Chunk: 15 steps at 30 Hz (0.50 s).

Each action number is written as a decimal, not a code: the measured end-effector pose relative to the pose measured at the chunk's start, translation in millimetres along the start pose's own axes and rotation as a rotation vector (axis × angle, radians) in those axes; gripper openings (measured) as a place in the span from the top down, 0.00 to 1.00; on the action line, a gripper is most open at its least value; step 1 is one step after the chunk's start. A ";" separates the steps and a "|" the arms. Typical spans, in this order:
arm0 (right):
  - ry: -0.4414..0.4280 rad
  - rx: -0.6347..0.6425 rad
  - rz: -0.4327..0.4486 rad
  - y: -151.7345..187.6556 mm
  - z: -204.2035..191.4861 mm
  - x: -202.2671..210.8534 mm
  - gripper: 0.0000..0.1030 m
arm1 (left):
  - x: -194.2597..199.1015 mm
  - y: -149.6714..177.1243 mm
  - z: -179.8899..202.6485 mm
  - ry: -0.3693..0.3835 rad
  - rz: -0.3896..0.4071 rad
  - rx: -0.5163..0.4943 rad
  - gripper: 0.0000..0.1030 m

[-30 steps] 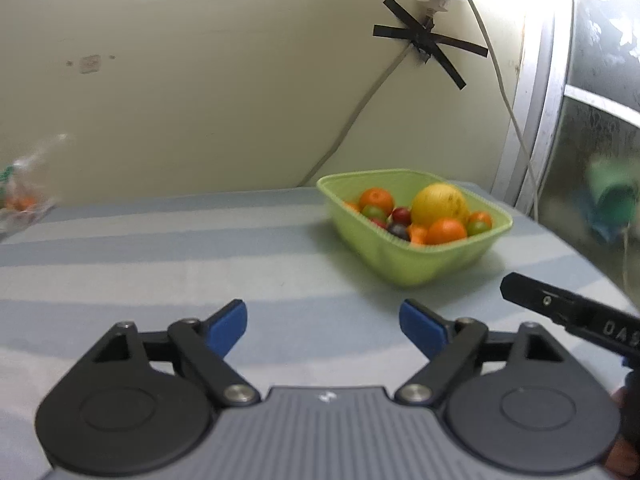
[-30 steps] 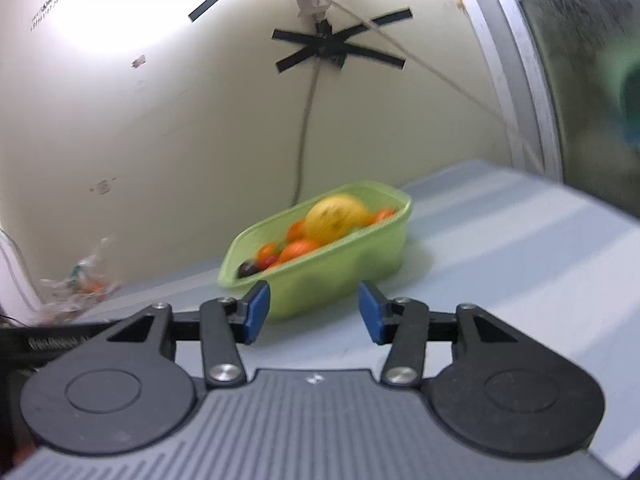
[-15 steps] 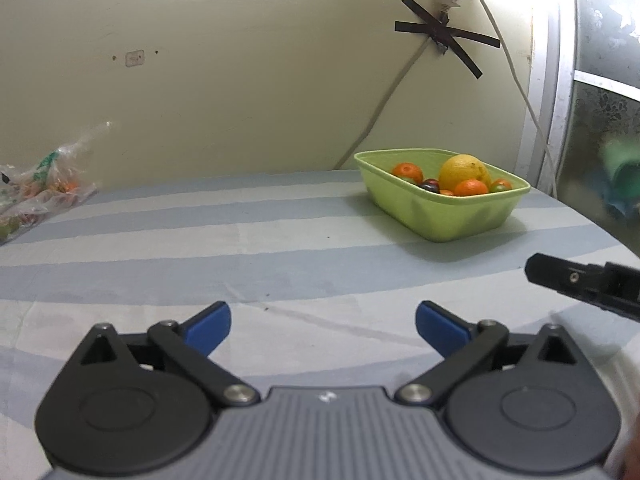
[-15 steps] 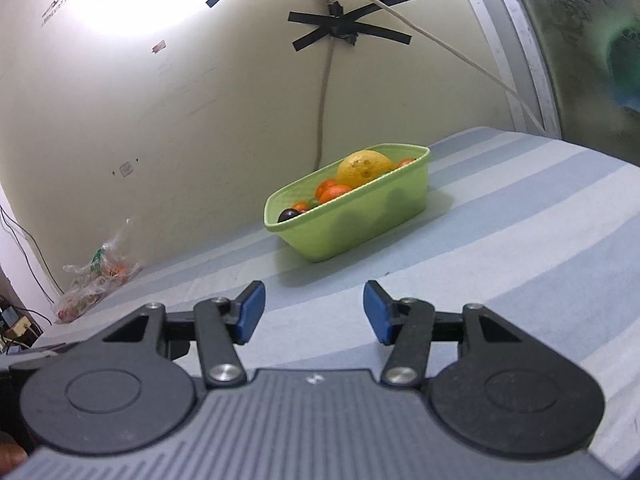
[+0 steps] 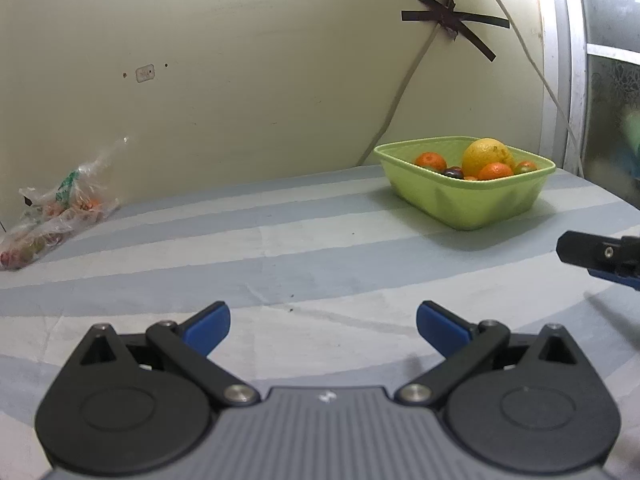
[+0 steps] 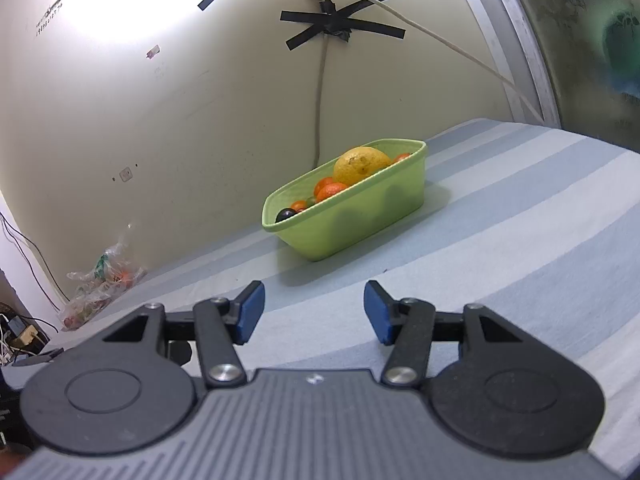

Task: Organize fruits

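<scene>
A light green basket stands on the striped cloth near the wall, at the right of the left wrist view and mid-frame in the right wrist view. It holds a large yellow fruit, small orange fruits and a dark plum. My left gripper is open and empty, well back from the basket. My right gripper is open and empty, also short of the basket. Part of the right gripper shows at the left wrist view's right edge.
A clear plastic bag with fruit lies at the far left by the wall, also in the right wrist view. A cable taped to the wall hangs behind the basket. A window frame is at the right.
Both grippers have pulled back from the basket, which looks smaller and farther away. Both stay open and empty.
</scene>
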State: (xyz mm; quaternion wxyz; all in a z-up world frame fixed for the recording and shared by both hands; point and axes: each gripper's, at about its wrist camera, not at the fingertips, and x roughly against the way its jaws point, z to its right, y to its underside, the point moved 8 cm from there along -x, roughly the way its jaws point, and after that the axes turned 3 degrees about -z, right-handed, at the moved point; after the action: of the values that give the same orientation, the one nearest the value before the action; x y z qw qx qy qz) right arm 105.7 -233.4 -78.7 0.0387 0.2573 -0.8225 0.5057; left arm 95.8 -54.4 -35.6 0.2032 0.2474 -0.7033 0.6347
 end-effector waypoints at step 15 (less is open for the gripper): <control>-0.004 -0.002 0.001 0.0 -0.7 1.5 0.40 | 11.8 -5.2 -2.9 -0.042 0.088 -0.023 0.00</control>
State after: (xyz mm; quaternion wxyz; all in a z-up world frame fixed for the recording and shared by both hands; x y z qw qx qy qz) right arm 104.3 -233.3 -77.9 0.0371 0.2577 -0.8233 0.5044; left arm 89.4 -52.9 -24.0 0.1630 0.2272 -0.7250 0.6294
